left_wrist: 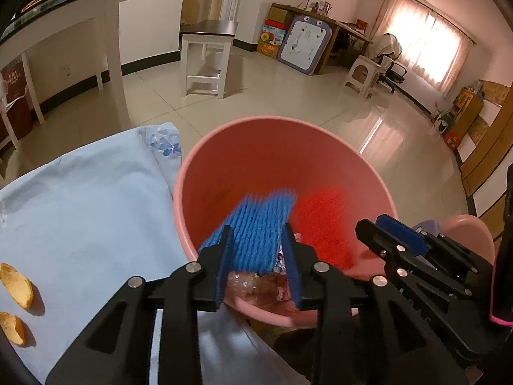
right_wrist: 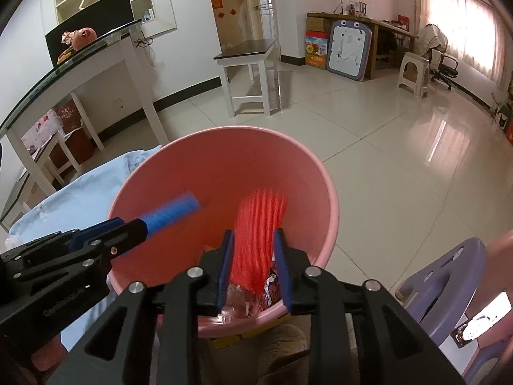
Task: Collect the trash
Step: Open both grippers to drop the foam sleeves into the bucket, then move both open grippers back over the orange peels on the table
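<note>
Trash, blue: a blue foam net sleeve (left_wrist: 256,231) is seen between the fingers of the left hand-held gripper (left_wrist: 258,268), over the open mouth of the pink bucket (left_wrist: 243,134); its outline is blurred.
Trash, red: a red foam net sleeve (right_wrist: 258,240) is seen between the fingers of the right hand-held gripper (right_wrist: 253,269), also inside the bucket rim; it too is blurred.
Left hand-held gripper: fingers are set apart, roughly to the sleeve's width; whether the blue pads press on the sleeve cannot be told.
Right hand-held gripper: fingers are likewise parted around the red sleeve; firm contact cannot be told.
Bucket contents: crumpled wrappers and clear plastic (left_wrist: 253,284) are noted at the bottom.
Bucket position: placed on the floor, just beside a desk covered with a pale blue cloth (left_wrist: 89,205).
Remaining on cloth: two pieces of orange peel (left_wrist: 16,284) are recorded near the left edge, well apart from the bucket.
Other: a purple plastic stool (right_wrist: 449,266) is seen to the bucket's right.
</note>
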